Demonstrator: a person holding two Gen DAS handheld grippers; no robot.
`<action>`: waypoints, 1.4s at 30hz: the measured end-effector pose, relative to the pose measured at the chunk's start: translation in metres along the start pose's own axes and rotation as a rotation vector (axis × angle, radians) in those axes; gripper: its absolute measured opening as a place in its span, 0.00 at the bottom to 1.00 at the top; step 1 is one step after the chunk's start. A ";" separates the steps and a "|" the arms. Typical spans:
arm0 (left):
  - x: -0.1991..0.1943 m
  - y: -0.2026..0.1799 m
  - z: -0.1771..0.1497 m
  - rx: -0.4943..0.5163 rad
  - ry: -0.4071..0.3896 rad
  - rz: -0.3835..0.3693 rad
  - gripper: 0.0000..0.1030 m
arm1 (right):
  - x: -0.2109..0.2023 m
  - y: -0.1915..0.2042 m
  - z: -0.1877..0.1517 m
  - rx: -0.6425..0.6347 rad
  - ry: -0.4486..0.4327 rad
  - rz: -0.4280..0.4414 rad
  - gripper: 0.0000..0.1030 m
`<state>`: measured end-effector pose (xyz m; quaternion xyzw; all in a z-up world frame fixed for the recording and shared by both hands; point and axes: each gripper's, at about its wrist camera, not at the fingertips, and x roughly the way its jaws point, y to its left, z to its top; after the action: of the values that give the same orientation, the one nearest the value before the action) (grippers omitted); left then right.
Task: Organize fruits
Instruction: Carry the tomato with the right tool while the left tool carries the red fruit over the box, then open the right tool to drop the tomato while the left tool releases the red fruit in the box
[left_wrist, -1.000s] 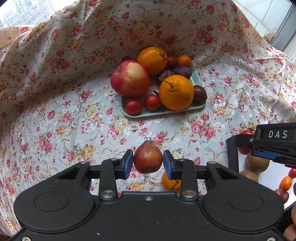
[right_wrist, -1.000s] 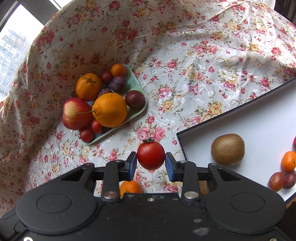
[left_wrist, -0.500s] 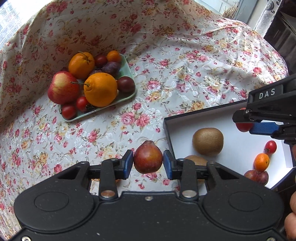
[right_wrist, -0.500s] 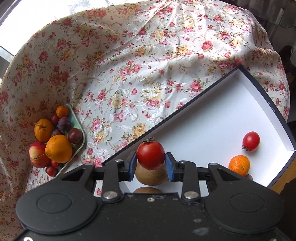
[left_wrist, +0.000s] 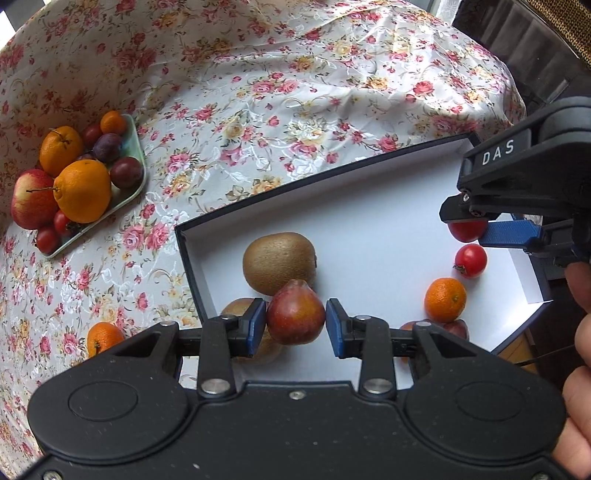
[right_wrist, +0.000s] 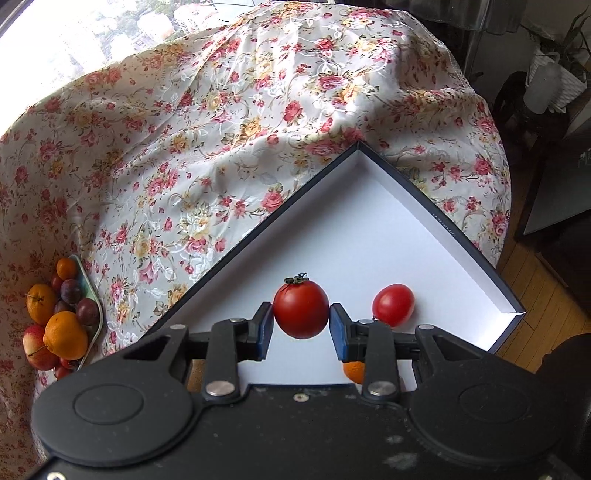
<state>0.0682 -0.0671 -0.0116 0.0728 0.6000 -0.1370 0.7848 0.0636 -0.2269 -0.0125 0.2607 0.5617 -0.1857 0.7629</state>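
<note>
Two grips we see above the white box (right_wrist: 373, 236): left gripper (left_wrist: 295, 325) clamps a reddish plum (left_wrist: 295, 317), right gripper (right_wrist: 301, 325) clamps a tomato (right_wrist: 301, 308)

Round table under a floral cloth (left_wrist: 295, 92). Near its left edge, a green tray (left_wrist: 133, 147); toward the right edge, a white box (left_wrist: 369, 206). Just left of the box, a lone mandarin (left_wrist: 103, 338).

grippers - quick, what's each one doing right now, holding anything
Left gripper: closed on a reddish-brown pear-shaped fruit.
Right gripper: closed on a red tomato.
</note>
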 end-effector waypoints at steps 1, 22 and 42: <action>0.002 -0.004 -0.001 0.007 0.010 -0.006 0.43 | 0.000 -0.005 0.002 0.010 -0.001 -0.002 0.34; 0.024 -0.015 -0.008 0.019 0.094 -0.019 0.48 | -0.008 -0.016 0.007 -0.023 -0.038 -0.040 0.35; 0.017 -0.008 -0.007 0.013 0.057 0.011 0.48 | -0.011 -0.010 0.004 -0.021 -0.056 -0.056 0.34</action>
<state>0.0634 -0.0754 -0.0289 0.0852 0.6209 -0.1344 0.7676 0.0580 -0.2372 -0.0024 0.2314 0.5494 -0.2084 0.7754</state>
